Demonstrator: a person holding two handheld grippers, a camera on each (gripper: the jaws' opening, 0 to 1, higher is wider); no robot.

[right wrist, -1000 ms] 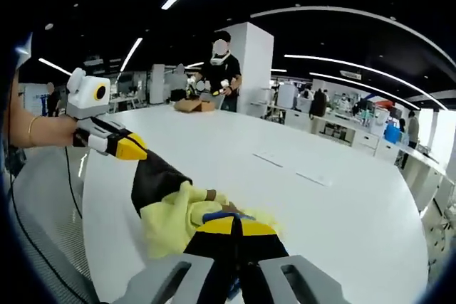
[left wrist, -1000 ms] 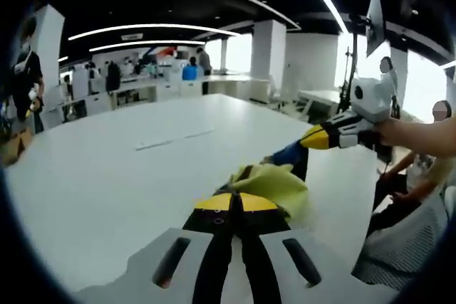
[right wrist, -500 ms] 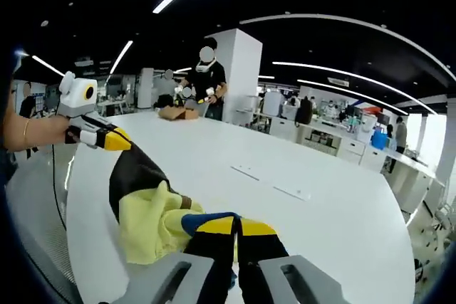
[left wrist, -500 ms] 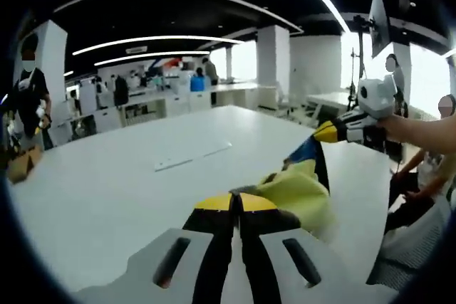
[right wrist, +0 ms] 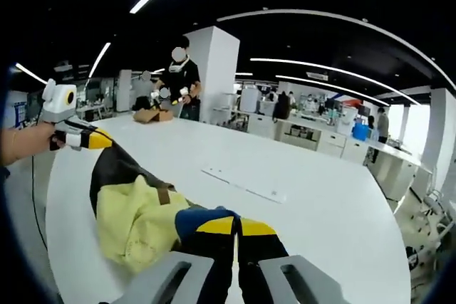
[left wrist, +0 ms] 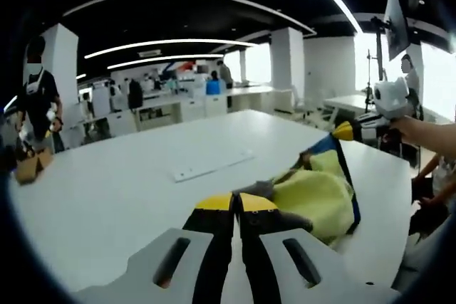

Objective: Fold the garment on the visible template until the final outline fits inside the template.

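A yellow garment with blue and black panels hangs stretched between both grippers above the white table. In the left gripper view my left gripper is shut on a grey-yellow fold, and my right gripper holds the blue-and-black edge at the right. In the right gripper view my right gripper is shut on a blue part of the garment. The left gripper pinches the black corner at the far left, held by a hand.
A pale flat strip lies on the table beyond the garment, also seen as the strip. A person in black stands by a cardboard box at the table's far end. Desks, pillars and people stand behind.
The two grippers have drawn further apart, and the bunched garment has spread out between them. Both grippers still hold it.
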